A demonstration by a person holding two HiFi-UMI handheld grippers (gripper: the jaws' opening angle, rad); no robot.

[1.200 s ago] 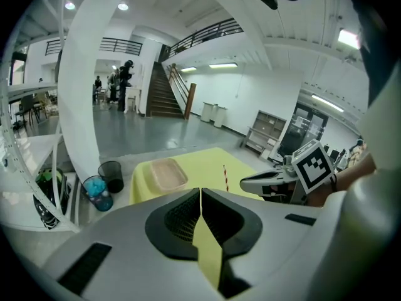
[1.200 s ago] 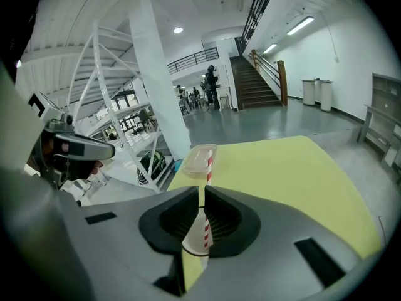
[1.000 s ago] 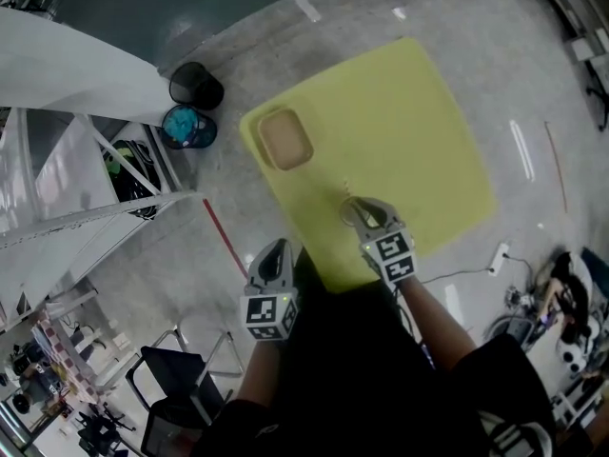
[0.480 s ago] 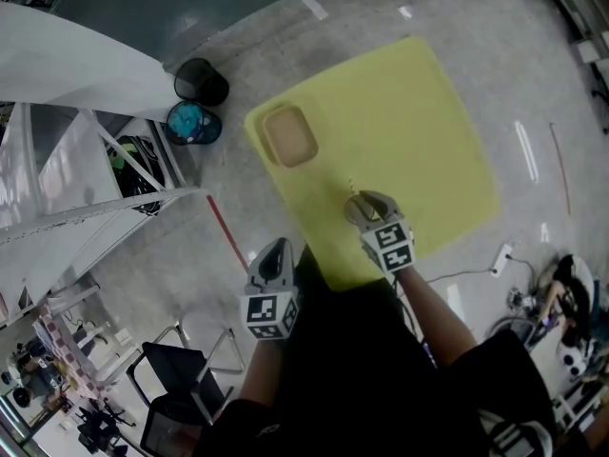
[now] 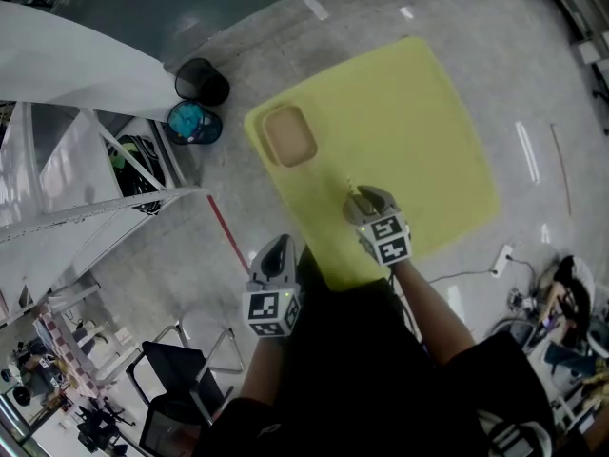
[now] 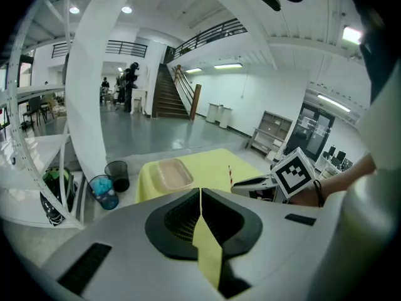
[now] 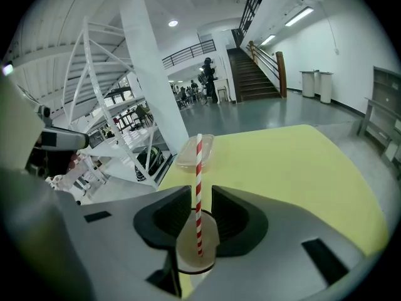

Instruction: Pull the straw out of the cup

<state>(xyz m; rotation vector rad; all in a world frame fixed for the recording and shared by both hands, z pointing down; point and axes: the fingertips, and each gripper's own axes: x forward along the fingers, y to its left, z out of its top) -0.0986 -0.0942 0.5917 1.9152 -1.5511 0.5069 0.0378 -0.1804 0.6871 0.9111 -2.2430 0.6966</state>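
Observation:
A paper cup [image 7: 188, 256] with a red-and-white striped straw [image 7: 199, 187] upright in it sits between the jaws of my right gripper [image 7: 201, 196], which is shut on the cup. In the head view that gripper [image 5: 364, 196] is over the near part of the yellow table [image 5: 419, 131] and hides the cup; only the straw tip [image 5: 350, 188] shows. My left gripper [image 5: 278, 248] hangs off the table's near-left edge, shut and empty [image 6: 200, 192]. From it I see the straw [image 6: 229, 174] beside the right gripper [image 6: 254, 182].
A shallow clear tray [image 5: 288, 134] lies on the table's far-left corner. A black bin [image 5: 202, 82] and a blue bin [image 5: 191, 124] stand on the floor beside a white frame structure [image 5: 95, 160]. A chair [image 5: 176, 374] is behind to the left, and a cable with a power strip [image 5: 500, 255] lies on the right.
My right gripper has edged a little farther over the table with the cup between its jaws. The left gripper has barely moved.

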